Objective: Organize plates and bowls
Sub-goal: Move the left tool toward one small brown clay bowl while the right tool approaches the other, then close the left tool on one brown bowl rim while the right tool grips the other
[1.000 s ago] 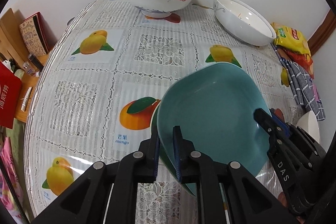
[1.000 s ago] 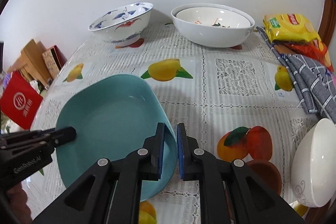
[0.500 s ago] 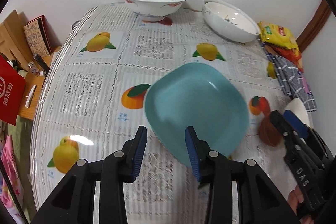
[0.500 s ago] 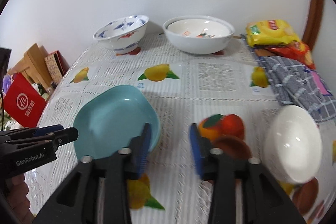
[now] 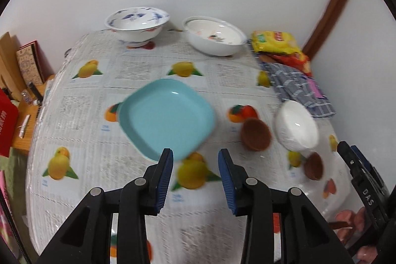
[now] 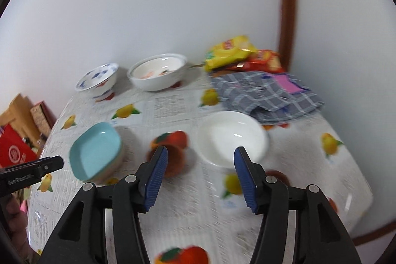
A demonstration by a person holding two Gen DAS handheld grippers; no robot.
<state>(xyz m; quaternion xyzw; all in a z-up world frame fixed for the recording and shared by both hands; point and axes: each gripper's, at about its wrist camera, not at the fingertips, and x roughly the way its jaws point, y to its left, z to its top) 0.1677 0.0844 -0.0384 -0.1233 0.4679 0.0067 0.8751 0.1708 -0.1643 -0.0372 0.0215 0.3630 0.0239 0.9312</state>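
Observation:
A teal square plate (image 5: 166,117) lies on the fruit-print tablecloth at the table's middle; in the right wrist view (image 6: 95,151) it tops a short stack. My left gripper (image 5: 195,160) is open and empty, just in front of the plate. My right gripper (image 6: 200,157) is open and empty, above the table before a small white bowl (image 6: 232,139), which also shows in the left wrist view (image 5: 297,125). A blue-patterned bowl (image 5: 137,24) and a large white bowl (image 5: 215,35) stand at the back by the wall.
A small brown bowl (image 5: 256,134) sits between plate and white bowl; another brown one (image 5: 313,165) is nearer. Snack packets (image 5: 276,45) and a checked cloth (image 5: 297,87) lie at the back right. Boxes and a red bag (image 5: 6,123) stand left of the table.
Both grippers have opened, let go of the teal plate and pulled back and up. The plate now rests on the table. The right gripper has swung right, toward the small white bowl.

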